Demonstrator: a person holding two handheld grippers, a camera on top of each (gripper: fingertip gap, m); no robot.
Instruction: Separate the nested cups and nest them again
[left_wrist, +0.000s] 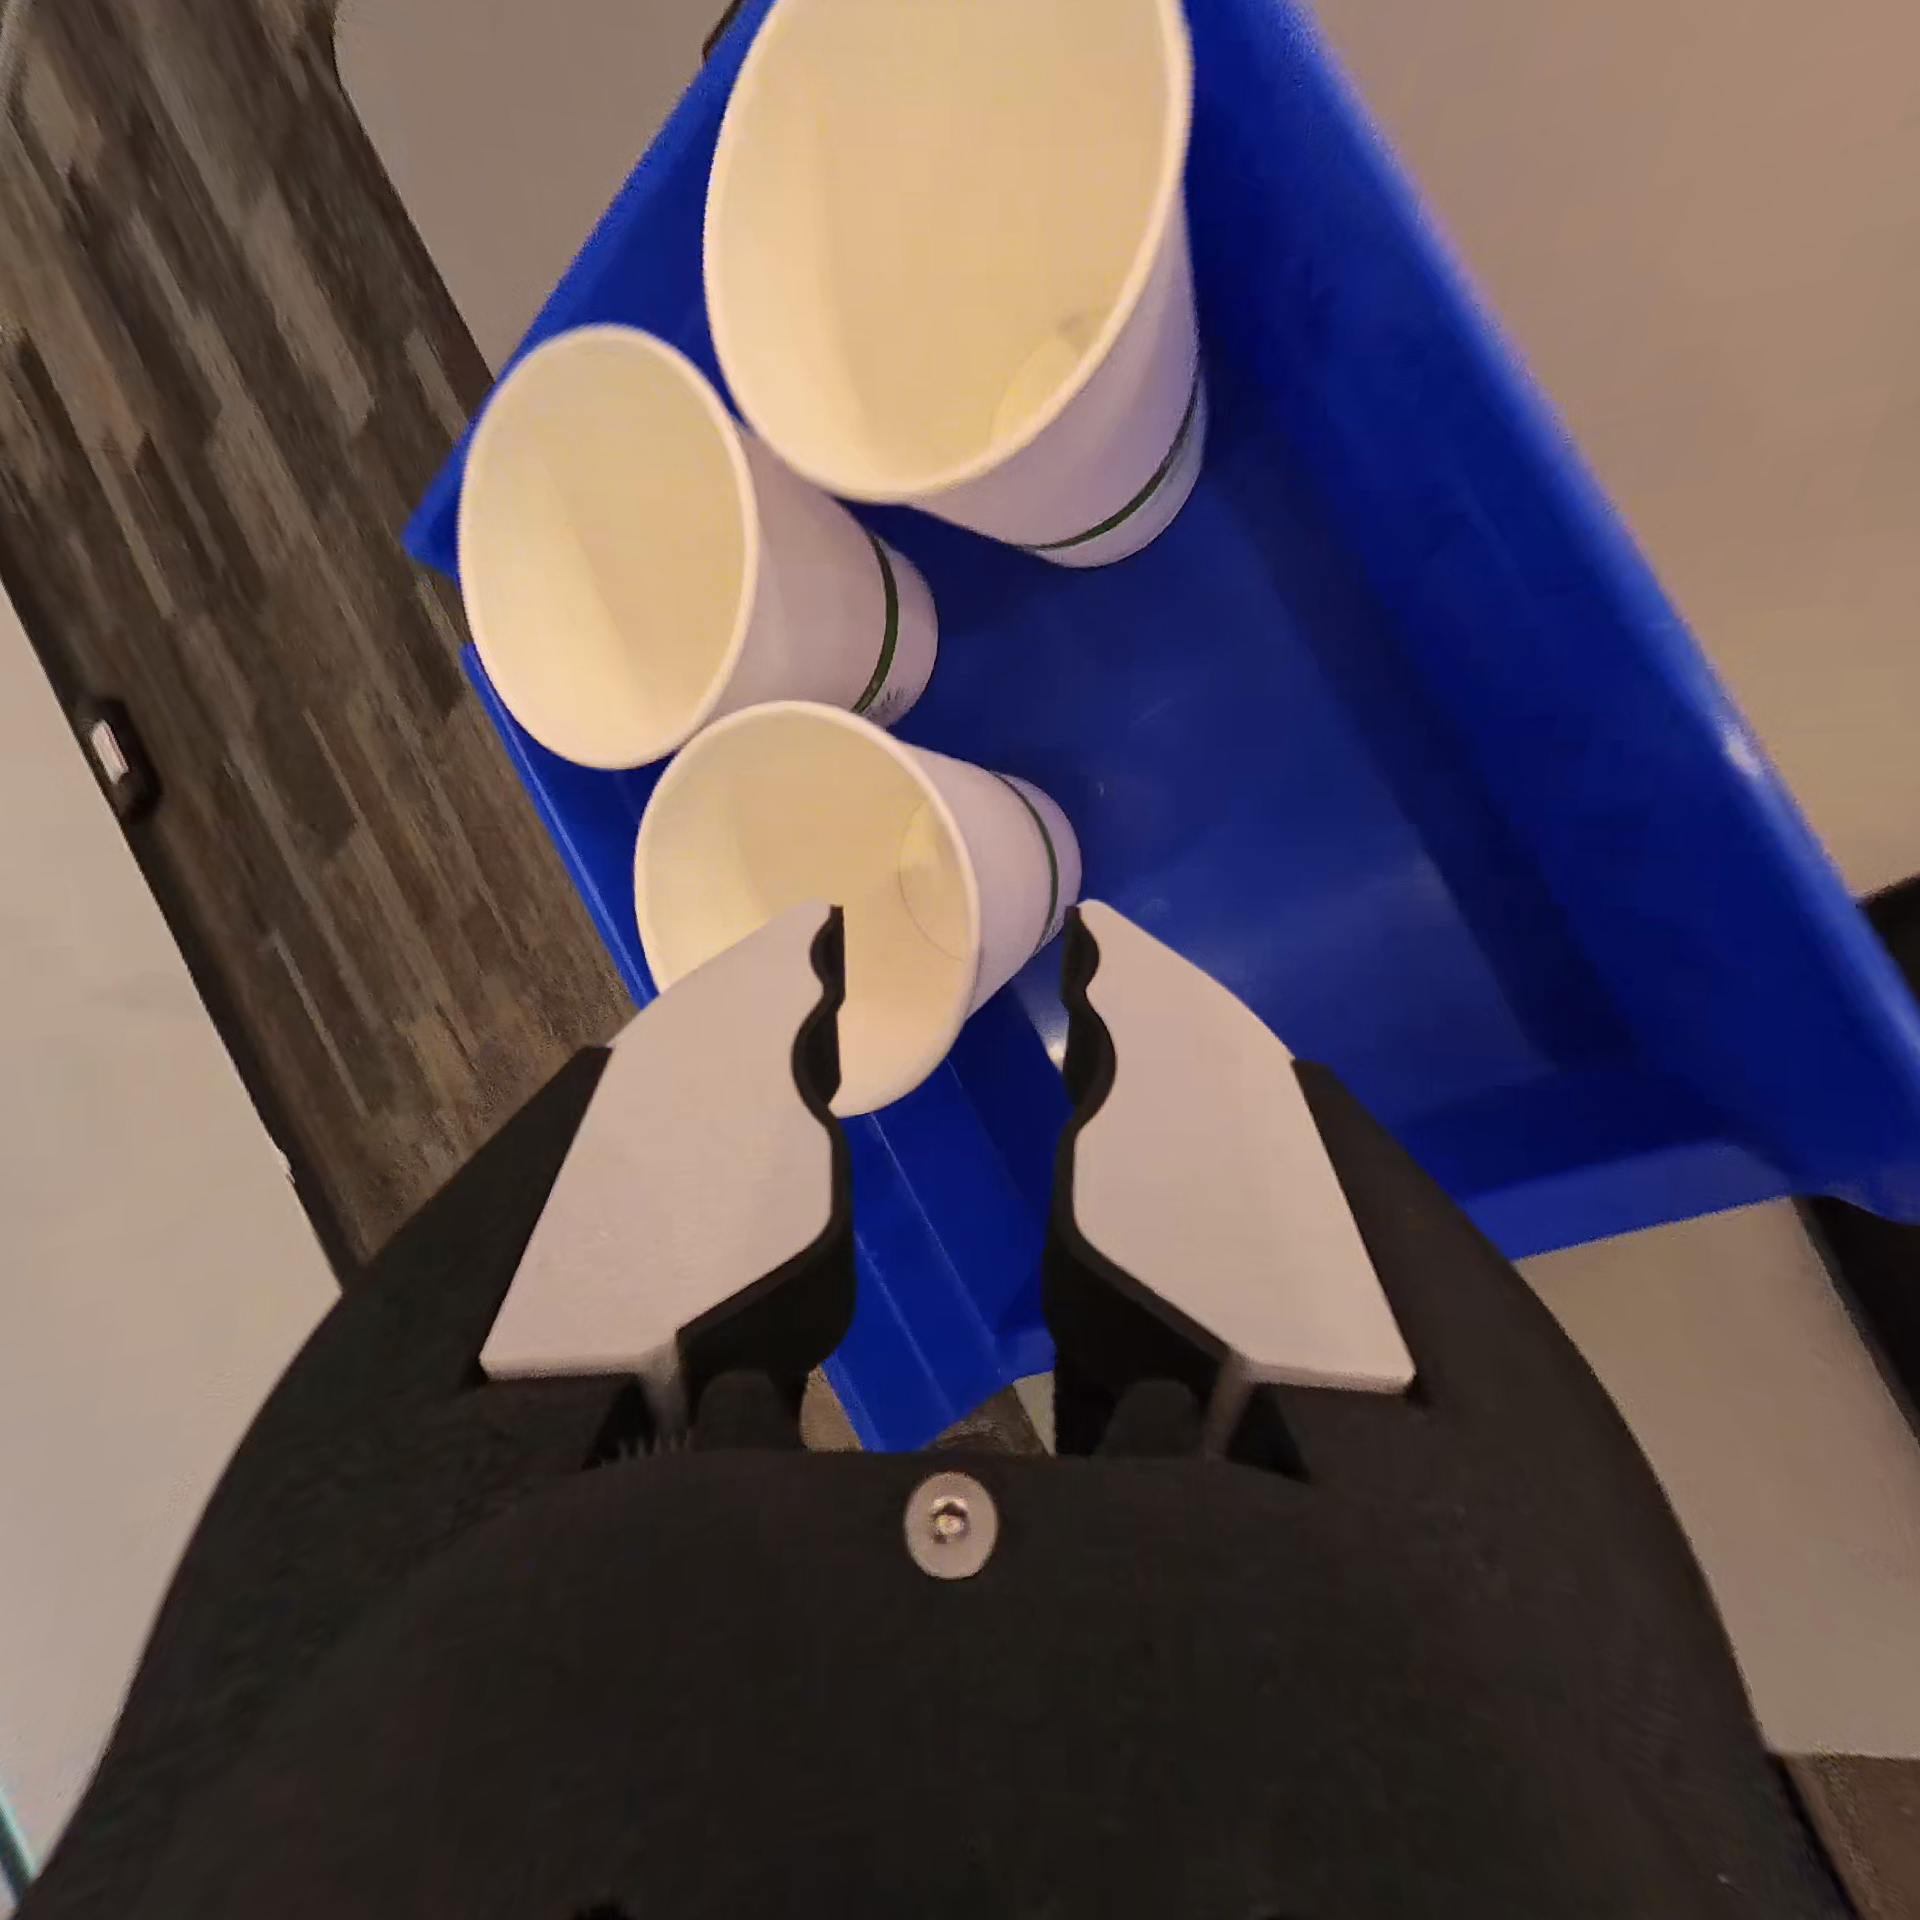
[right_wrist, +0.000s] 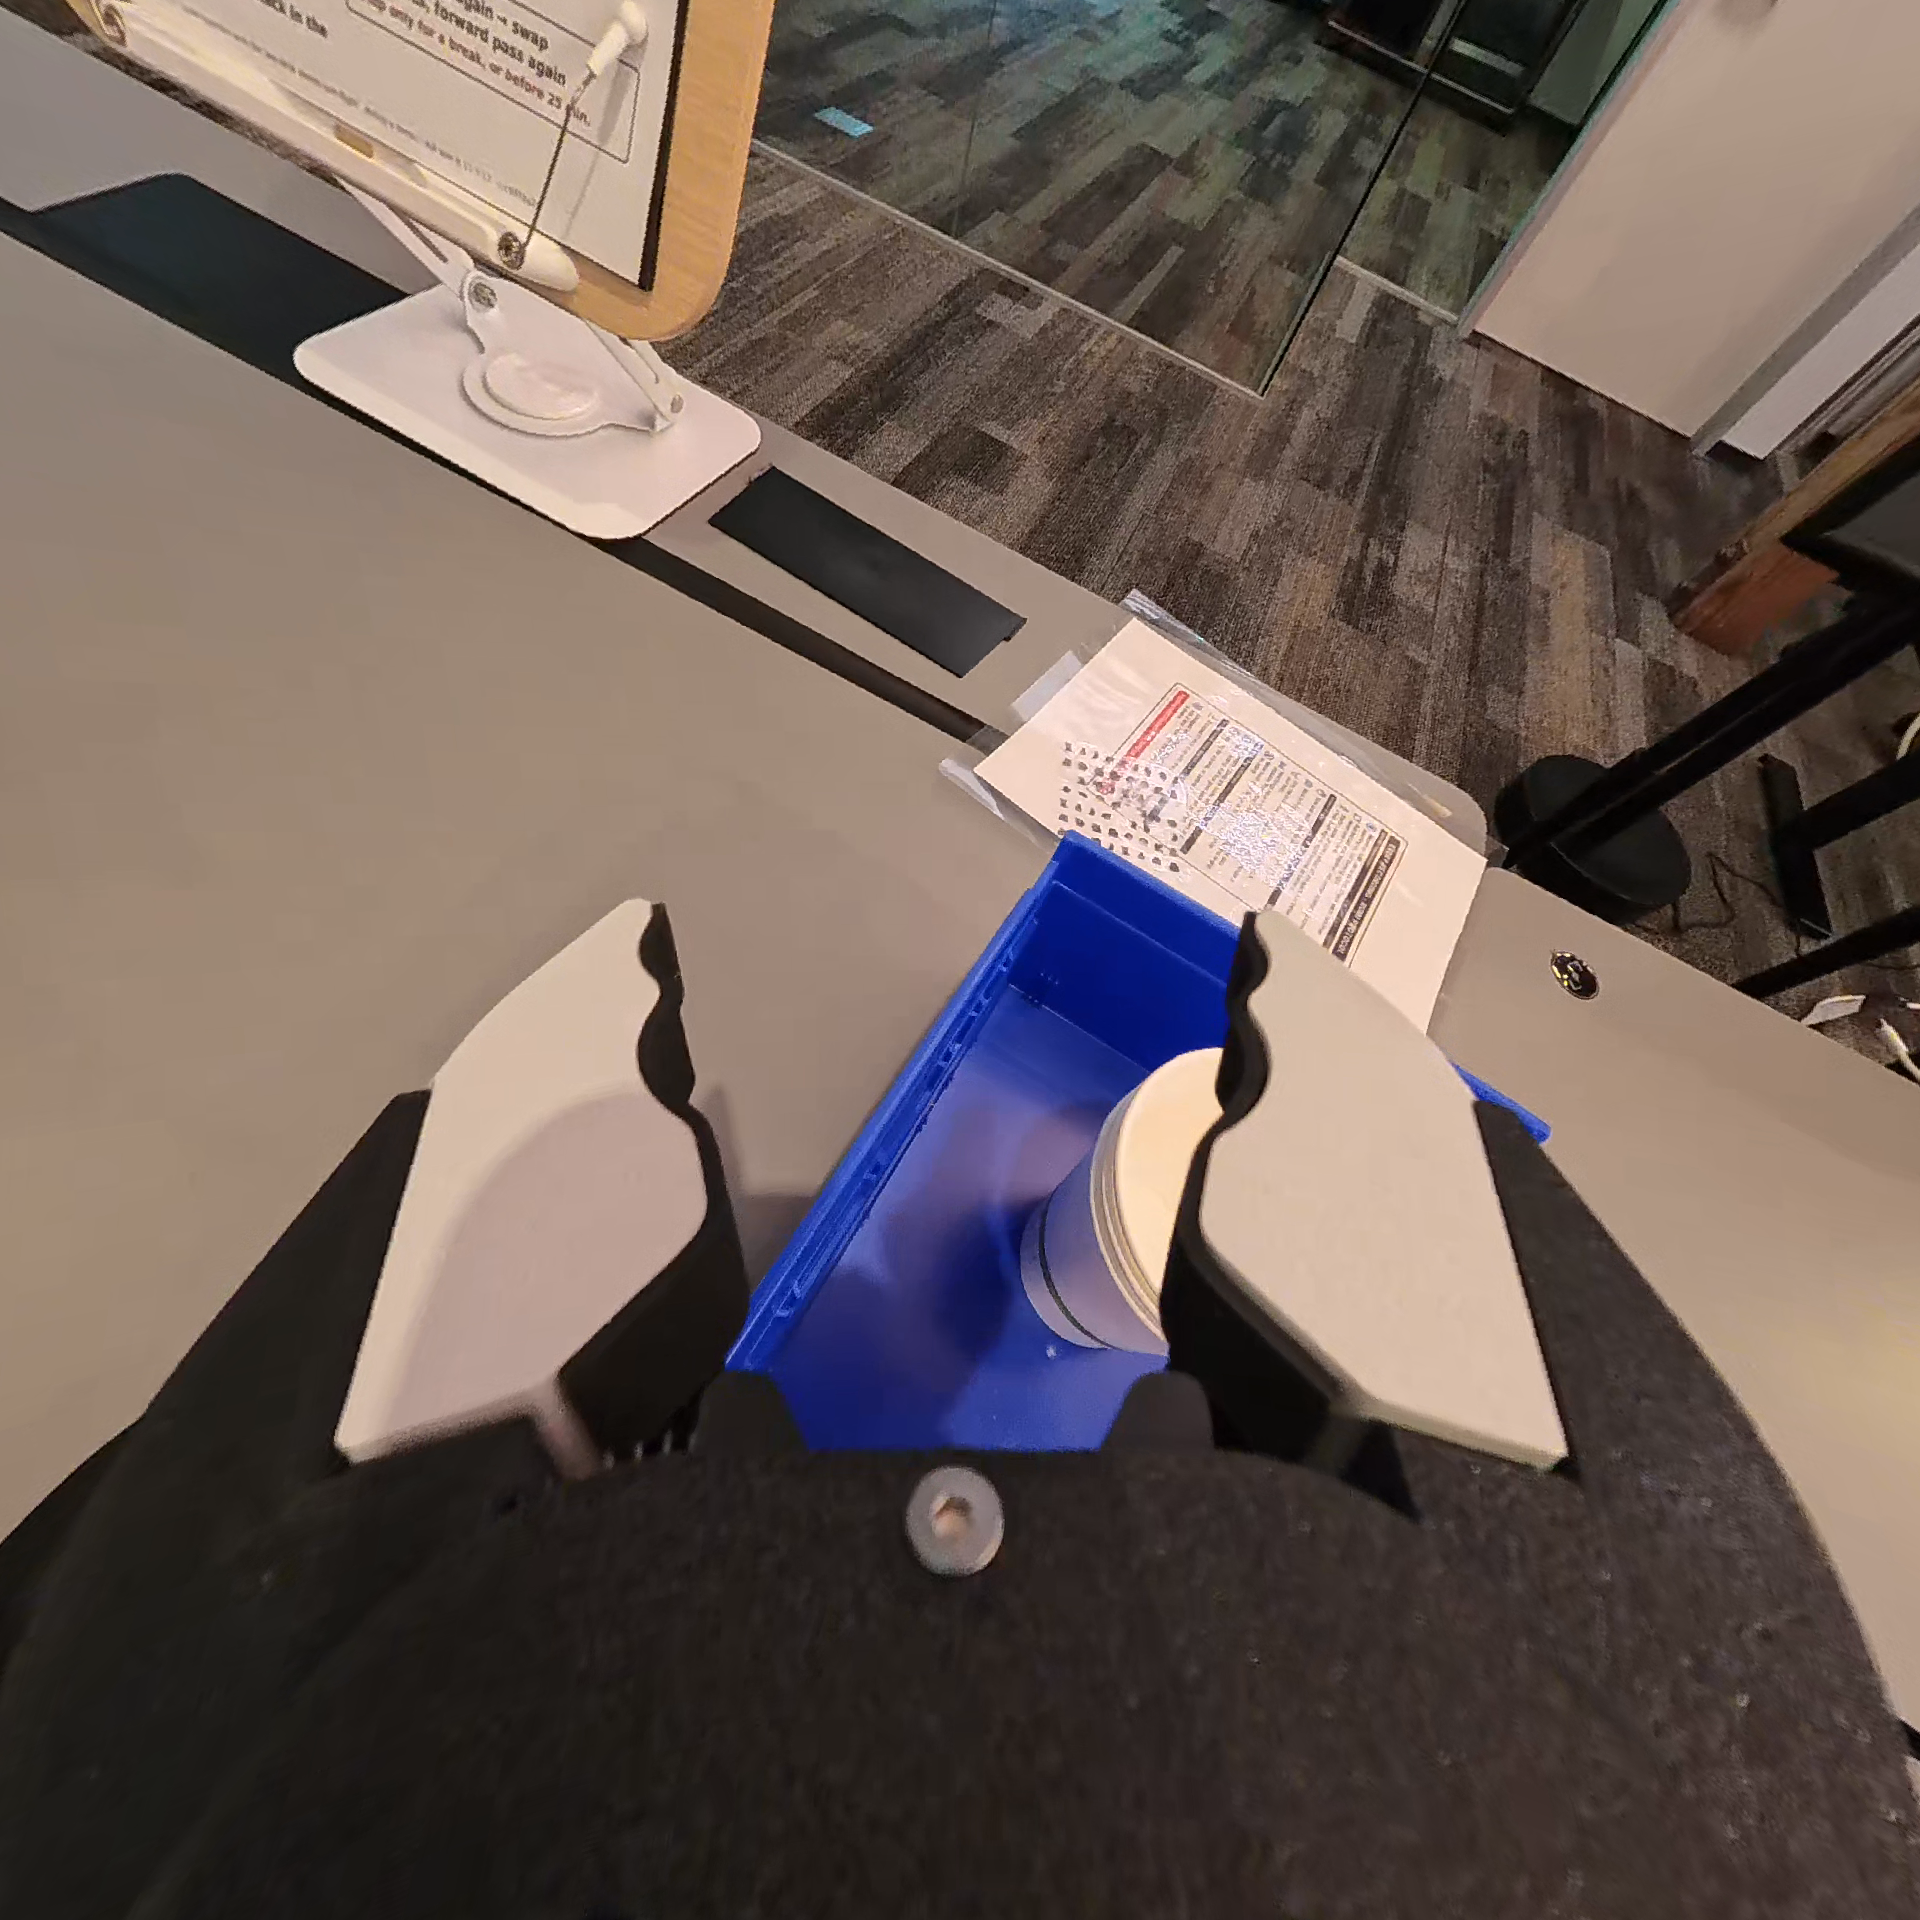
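Three white paper cups with a green band stand apart in a blue bin: a large-looking far cup, a middle cup and a near cup. My left gripper is open, and its jaws straddle the near cup's right wall without closing on it. My right gripper is wide open and empty above the bin. One white cup shows beside its right finger, which partly hides it.
The bin sits on a grey table near its edge. A laminated sheet lies beyond the bin. A framed screen on a white stand is at the far left. Carpeted floor lies beyond the table.
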